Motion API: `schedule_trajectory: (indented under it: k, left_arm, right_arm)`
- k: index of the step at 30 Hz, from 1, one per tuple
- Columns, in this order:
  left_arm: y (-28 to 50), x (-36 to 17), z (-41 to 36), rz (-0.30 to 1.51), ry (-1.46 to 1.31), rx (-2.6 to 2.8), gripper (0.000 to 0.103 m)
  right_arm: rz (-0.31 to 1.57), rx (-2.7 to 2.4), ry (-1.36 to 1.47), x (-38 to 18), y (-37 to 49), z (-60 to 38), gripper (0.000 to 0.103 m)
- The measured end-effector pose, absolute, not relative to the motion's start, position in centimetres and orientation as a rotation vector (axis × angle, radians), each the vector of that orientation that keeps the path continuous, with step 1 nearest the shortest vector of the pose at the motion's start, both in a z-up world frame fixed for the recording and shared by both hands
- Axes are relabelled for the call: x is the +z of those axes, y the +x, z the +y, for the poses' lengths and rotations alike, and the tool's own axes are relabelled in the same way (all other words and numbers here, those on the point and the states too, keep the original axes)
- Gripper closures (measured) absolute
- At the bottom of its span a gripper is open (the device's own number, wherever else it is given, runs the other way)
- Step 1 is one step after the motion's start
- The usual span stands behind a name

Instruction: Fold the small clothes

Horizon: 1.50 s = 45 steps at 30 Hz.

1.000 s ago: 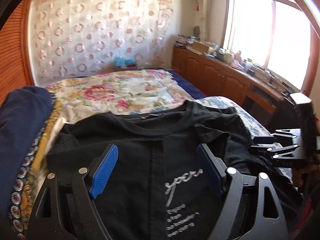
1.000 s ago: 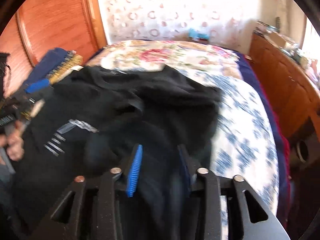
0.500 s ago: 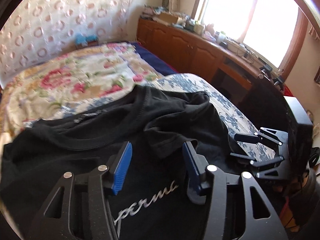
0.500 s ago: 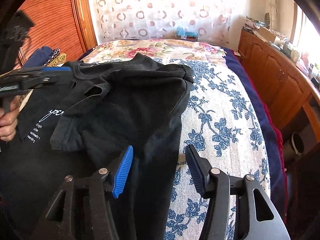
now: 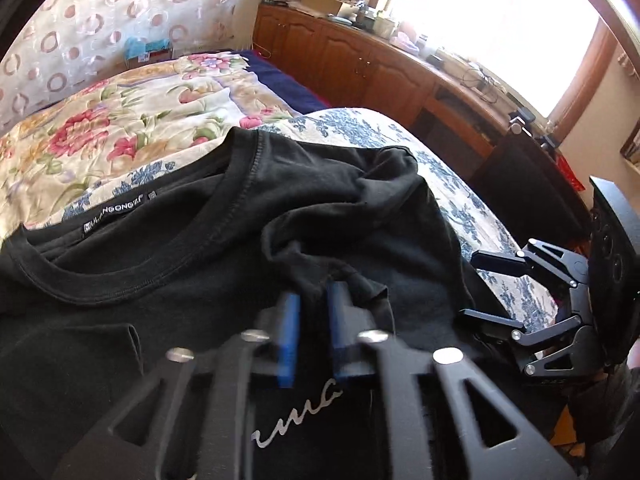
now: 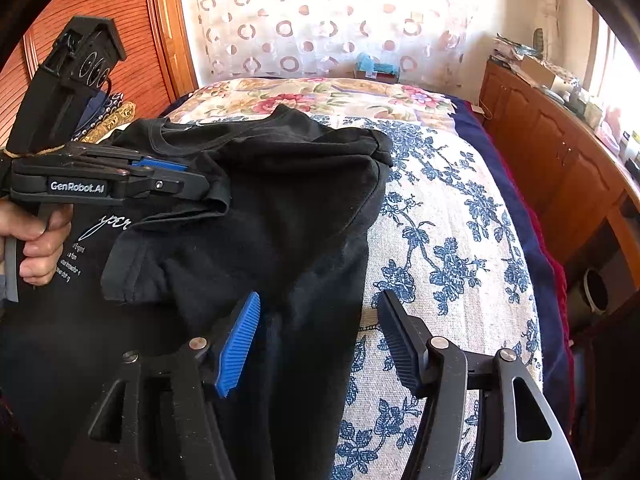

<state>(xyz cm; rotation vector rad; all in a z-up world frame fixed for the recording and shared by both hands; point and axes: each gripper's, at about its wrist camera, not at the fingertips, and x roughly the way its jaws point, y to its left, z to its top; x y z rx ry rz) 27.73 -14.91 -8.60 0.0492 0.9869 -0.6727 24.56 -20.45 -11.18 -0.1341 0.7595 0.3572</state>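
1. The left gripper [image 5: 312, 300] is pinching a folded sleeve edge of the black cotton T-shirt [image 5: 168, 280], its blue pads having just been closing onto the cloth.
2. The right gripper [image 6: 316, 340] is hanging spread just over the shirt's side edge, its jaws having just been opening with cloth under them but nothing pressed between them; one blue ribbed pad [image 6: 238, 346] is sitting over the fabric, the other over the bedspread.
3. The step in hand looks like folding the sleeve inward. To do it well, the left gripper should be keeping its pinch on the hem alone and carrying it flat across the chest, while the right is pinning or taking the side seam so that the body is not dragging.
4. The shirt is lying chest up and rumpled on the blue-flowered white bedspread [image 6: 440, 240], its ribbed neckline and white script print showing.
5. A person's hand [image 6: 36, 240] is gripping the left handle.
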Motion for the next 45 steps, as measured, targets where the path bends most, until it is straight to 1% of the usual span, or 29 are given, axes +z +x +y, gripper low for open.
schedule_trajectory:
  k: [4,7,12,14,15,16,21,22,23,24,25,37,38,41,42,43,45]
  left_arm:
    - [27.6,-7.4,-14.1,0.950,0.104,-0.627,0.098]
    - [27.8,-5.5,-11.7,0.895,0.125,-0.549,0.098]
    - [28.5,-3.7,-8.2,0.855,0.146,-0.483,0.097]
    - [28.3,-3.2,-7.2,0.830,0.188,-0.450,0.085]
    - [28.3,-3.1,-6.7,0.825,0.191,-0.453,0.071]
    - [28.3,-3.0,-6.2,0.822,0.185,-0.456,0.063]
    - [28.2,-2.5,-3.1,0.797,0.181,-0.366,0.055]
    - [28.3,-2.5,-2.4,0.793,0.179,-0.339,0.048]
    - [28.4,-2.5,-1.9,0.794,0.178,-0.317,0.044]
    - [28.5,-2.4,-1.4,0.793,0.179,-0.303,0.026]
    - [28.6,-2.4,-0.8,0.793,0.178,-0.290,0.019]
    - [30.1,-4.8,3.4,0.948,0.179,-0.153,0.020]
    - [29.9,-5.1,3.6,0.953,0.186,-0.150,0.022]
    - [29.8,-5.8,3.9,0.975,0.208,-0.150,0.033]
    - [29.8,-5.9,3.9,0.978,0.219,-0.147,0.042]
    - [29.9,-6.1,3.9,0.983,0.231,-0.146,0.047]
    - [30.4,-6.4,4.0,1.006,0.246,-0.153,0.051]
  right_arm:
    - [0.761,0.362,-0.134,-11.2,24.7,-20.6,0.037]
    - [0.762,0.366,-0.140,-11.3,24.7,-20.4,0.035]
    - [0.763,0.369,-0.143,-11.3,24.7,-20.3,0.033]
    - [0.763,0.368,-0.144,-11.3,24.8,-20.3,0.033]
    - [0.764,0.371,-0.141,-11.3,24.8,-20.4,0.033]
    - [0.764,0.371,-0.141,-11.3,24.8,-20.4,0.033]
    - [0.764,0.370,-0.142,-11.3,24.8,-20.4,0.033]
    - [0.764,0.371,-0.141,-11.3,24.8,-20.4,0.033]
    - [0.764,0.371,-0.141,-11.3,24.8,-20.4,0.033]
    - [0.764,0.371,-0.142,-11.3,24.8,-20.4,0.033]
    - [0.764,0.371,-0.142,-11.3,24.8,-20.4,0.033]
    - [0.762,0.393,-0.122,-11.2,24.9,-20.8,0.033]
    - [0.758,0.397,-0.119,-11.1,25.1,-21.0,0.033]
    - [0.738,0.398,-0.116,-10.4,25.6,-21.3,0.033]
    - [0.726,0.403,-0.114,-10.0,25.8,-21.4,0.033]
    - [0.716,0.406,-0.112,-9.6,26.0,-21.5,0.033]
    - [0.684,0.406,-0.123,-8.6,26.5,-21.5,0.033]
